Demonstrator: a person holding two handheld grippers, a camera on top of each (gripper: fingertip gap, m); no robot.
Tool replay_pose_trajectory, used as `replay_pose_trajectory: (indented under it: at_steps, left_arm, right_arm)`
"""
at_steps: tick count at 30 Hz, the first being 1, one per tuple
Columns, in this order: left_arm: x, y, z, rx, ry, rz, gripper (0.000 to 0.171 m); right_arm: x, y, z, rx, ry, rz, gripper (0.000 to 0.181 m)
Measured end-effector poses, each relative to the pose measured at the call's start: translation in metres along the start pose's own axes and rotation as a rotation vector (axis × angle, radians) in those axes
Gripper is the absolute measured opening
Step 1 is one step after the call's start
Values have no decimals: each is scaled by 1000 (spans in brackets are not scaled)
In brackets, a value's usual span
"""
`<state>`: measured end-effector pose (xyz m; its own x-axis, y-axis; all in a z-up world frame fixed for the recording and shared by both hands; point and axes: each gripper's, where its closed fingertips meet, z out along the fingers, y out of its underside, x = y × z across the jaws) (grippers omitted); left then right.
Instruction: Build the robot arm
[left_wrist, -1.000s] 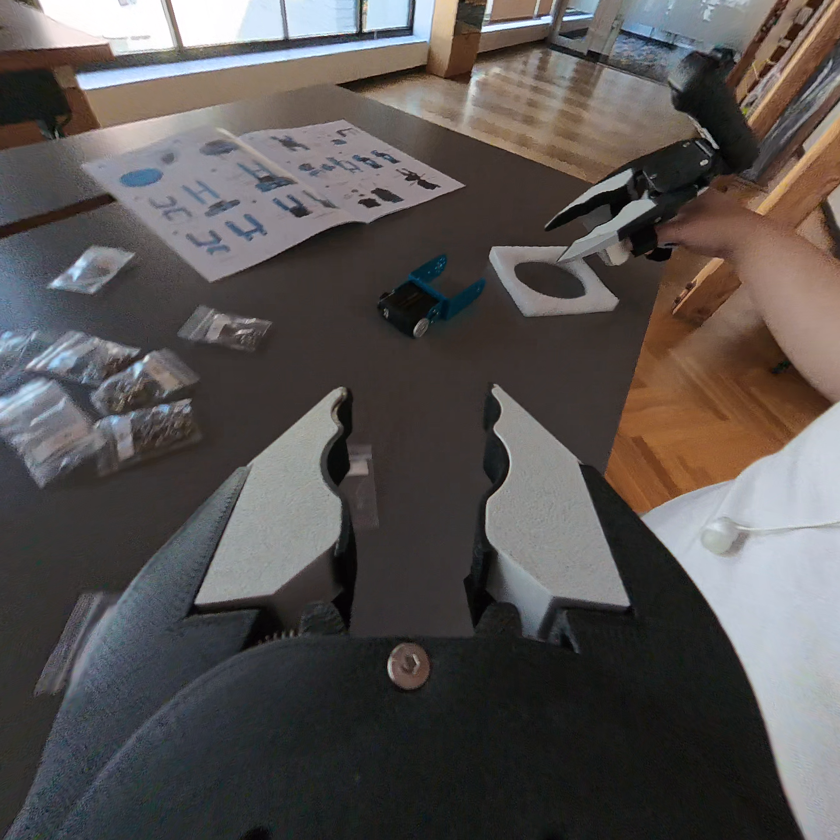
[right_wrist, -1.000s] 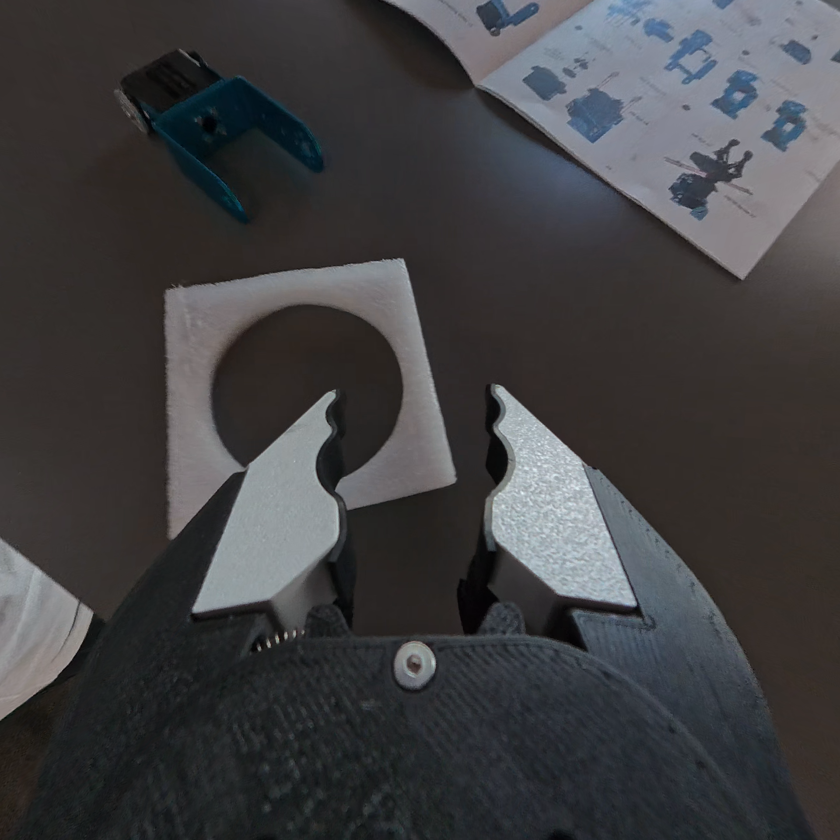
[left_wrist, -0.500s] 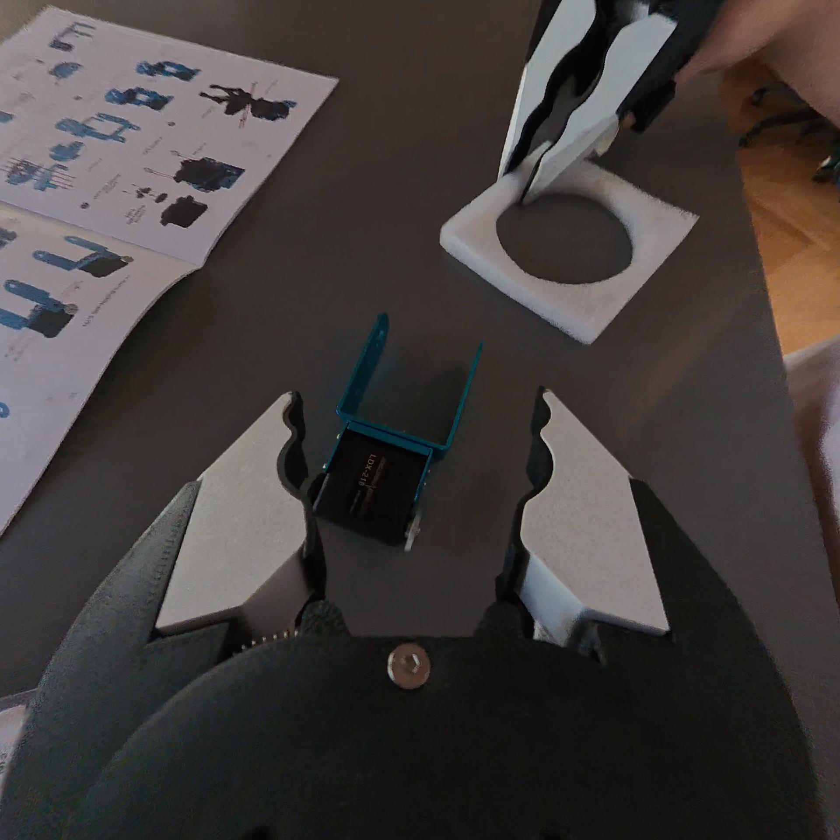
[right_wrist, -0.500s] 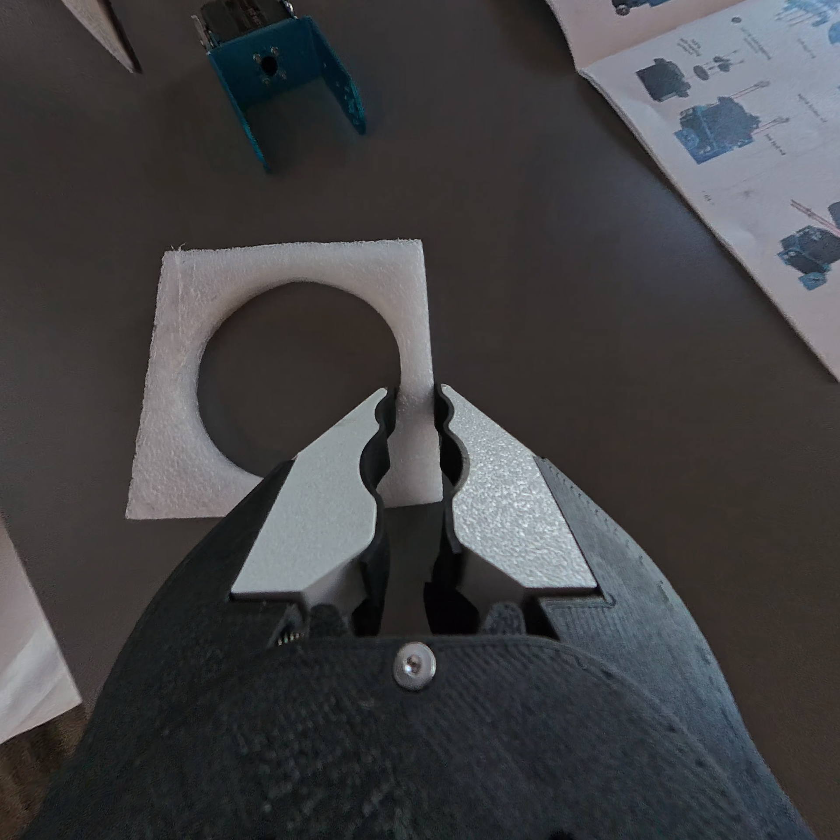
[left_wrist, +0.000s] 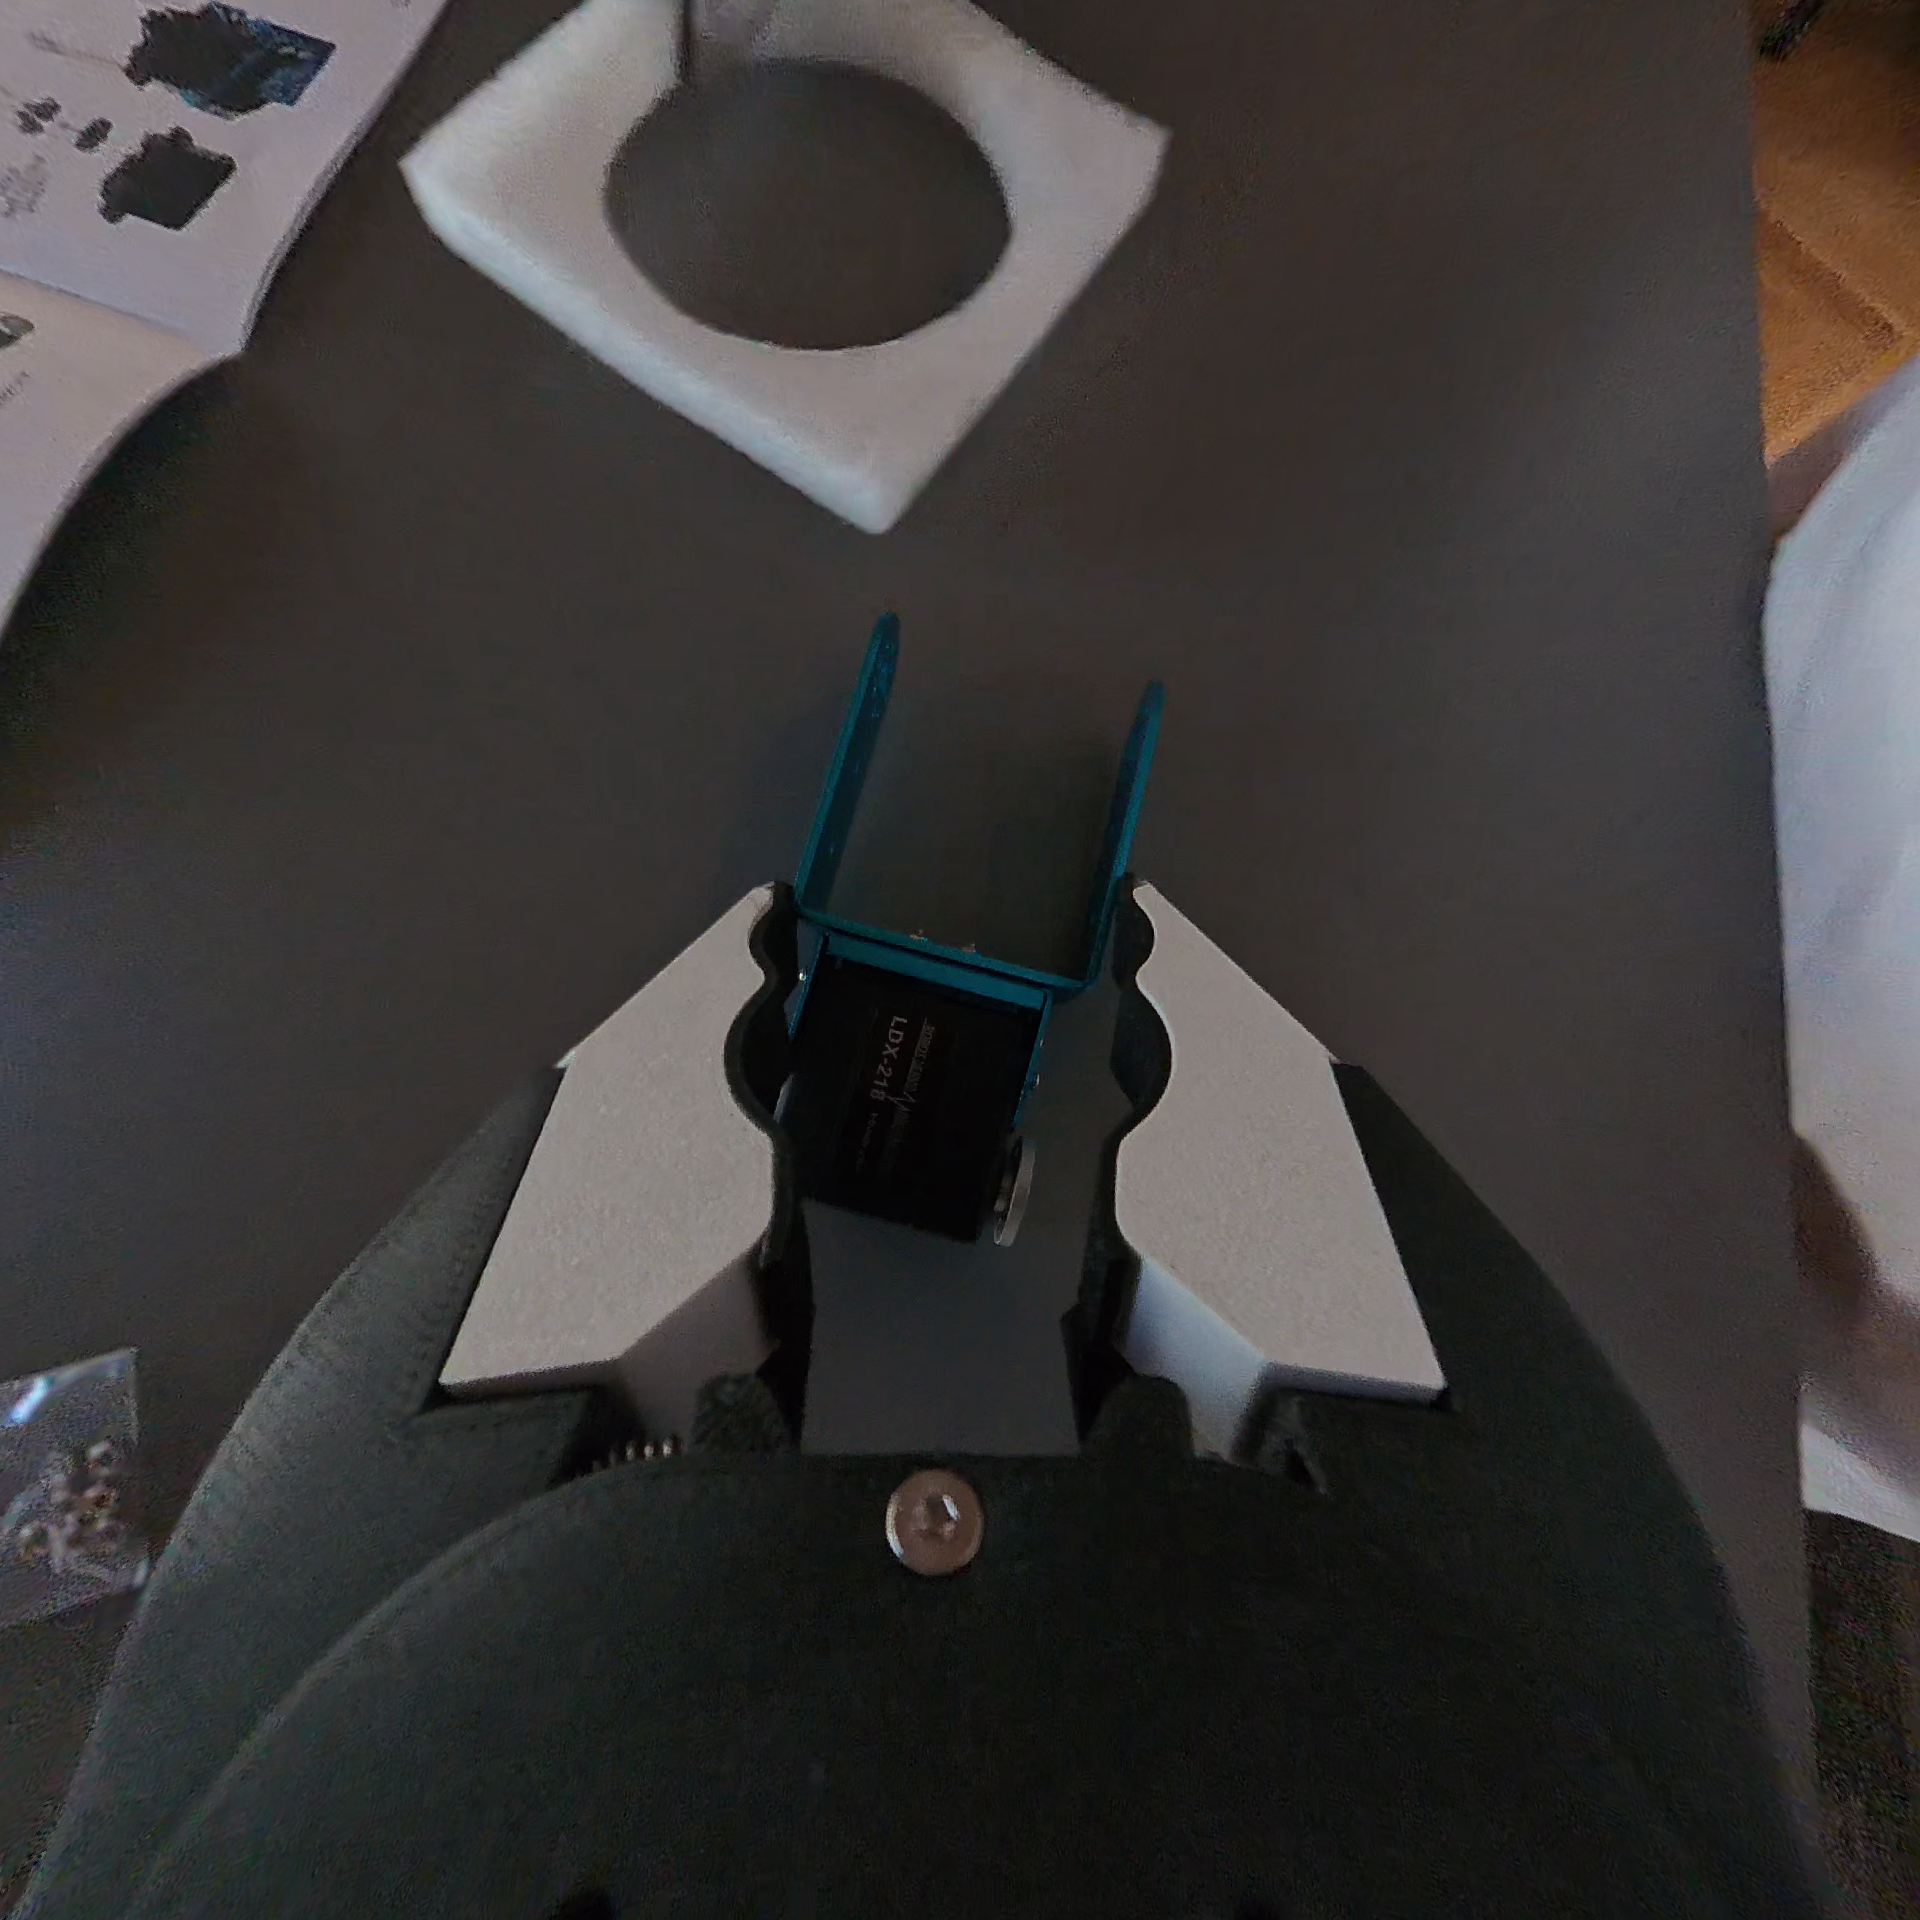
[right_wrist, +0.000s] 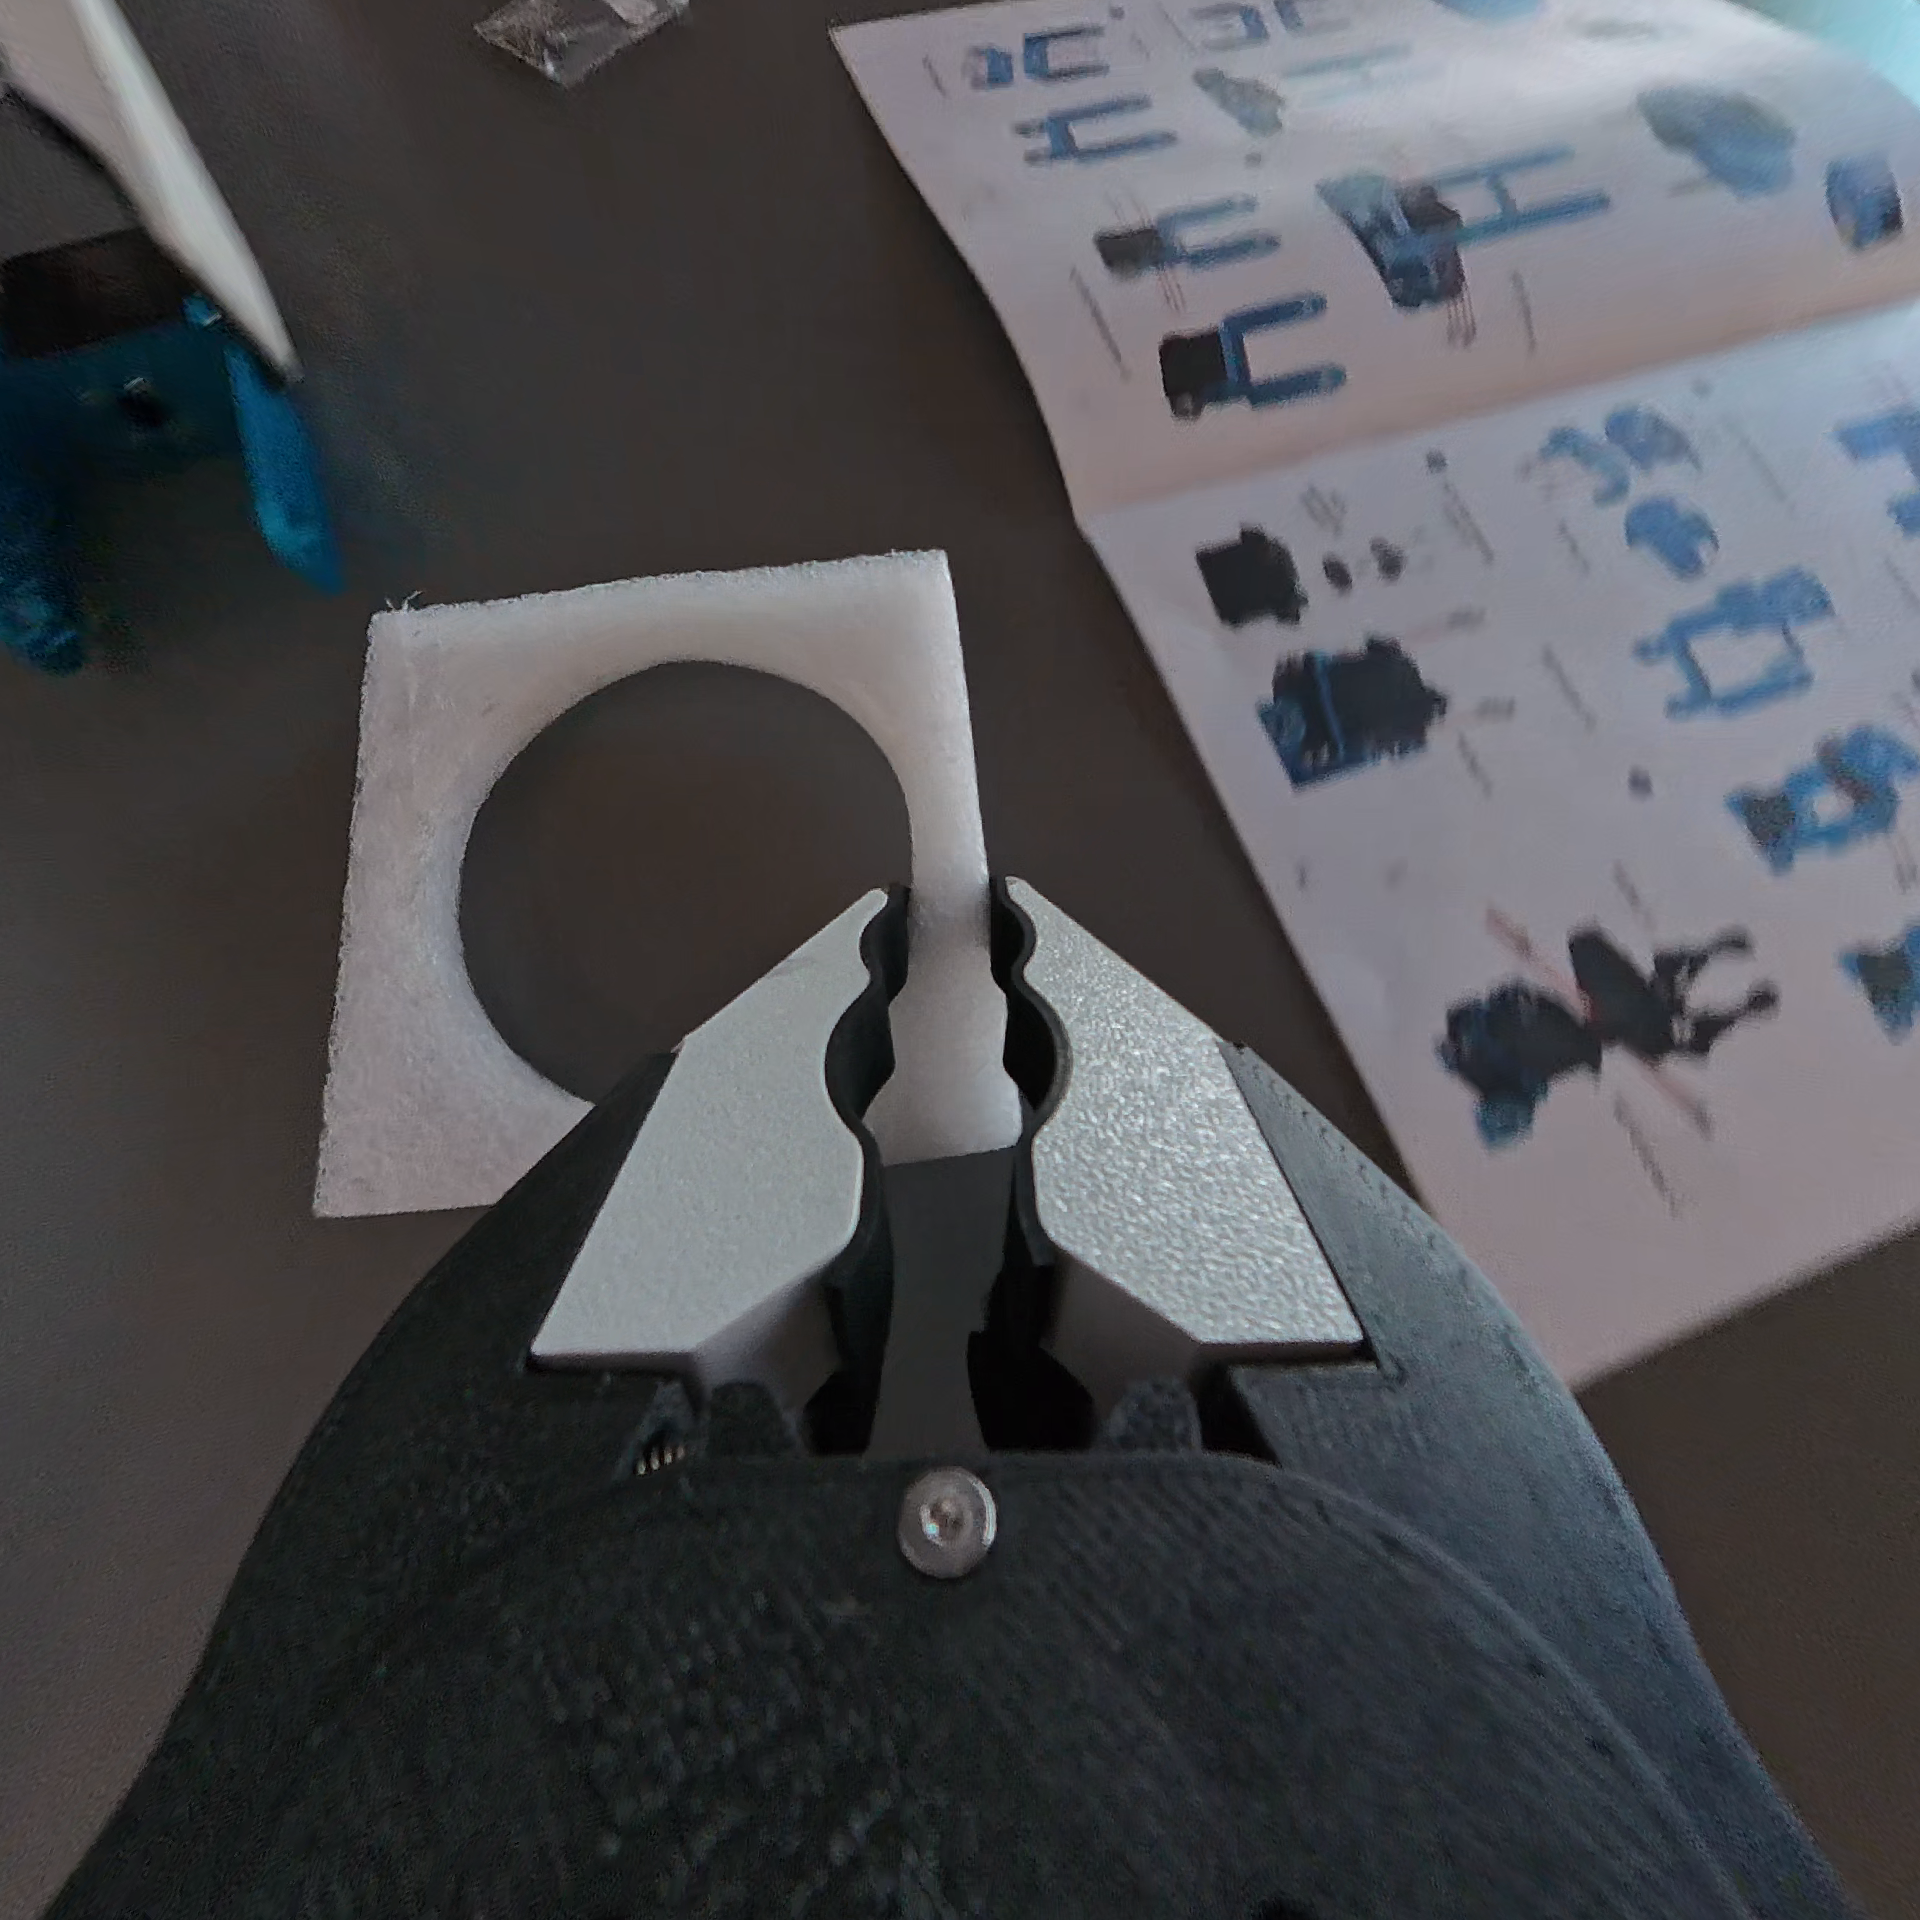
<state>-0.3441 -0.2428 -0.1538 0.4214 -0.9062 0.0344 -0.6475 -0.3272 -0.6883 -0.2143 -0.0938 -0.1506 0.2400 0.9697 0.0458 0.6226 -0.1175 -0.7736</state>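
A black servo (left_wrist: 914, 1101) in a blue U-shaped bracket (left_wrist: 847, 790) lies on the dark table (left_wrist: 1403, 727). My left gripper (left_wrist: 956, 899) is shut on it, with a fingertip against each side of the bracket's base. A white foam square (left_wrist: 831, 426) with a round hole lies beyond it. In the right wrist view, my right gripper (right_wrist: 948, 894) is shut on the foam square's (right_wrist: 416, 883) narrow right rim. The bracket (right_wrist: 281, 478) and one left gripper finger (right_wrist: 177, 187) show blurred at the upper left.
An open instruction booklet (right_wrist: 1455, 520) lies to the right of the foam, and shows at the upper left in the left wrist view (left_wrist: 104, 260). Small clear bags of screws (left_wrist: 62, 1475) lie at the lower left. The table edge and wooden floor (left_wrist: 1829, 260) are at the right, next to a person's white clothing (left_wrist: 1860, 831). Spacing between my two grippers at the tips: around 20 cm.
My left gripper moved forward over the servo and closed on the bracket. My right gripper closed on the foam's rim, and the foam has shifted toward the booklet with it.
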Motion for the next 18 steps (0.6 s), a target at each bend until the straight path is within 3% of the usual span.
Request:
replay_pose_trajectory:
  at_steps: [3, 9, 16, 18]
  left_arm:
    - [19, 12, -11, -23, -21, -20, 61]
    - [41, 13, -10, -26, -33, -43, 61]
    - [53, -3, 5, 13, 6, -58, 61]
    - [56, -4, 8, 32, 29, -80, 62]
  right_arm:
    - [-4, -31, 35, 27, -62, -43, 15]
    - [-51, -74, 106, 2, -255, -196, 15]
    - [-67, -95, 131, 11, -299, -197, 18]
    - [-69, -99, 123, 66, -311, -205, 38]
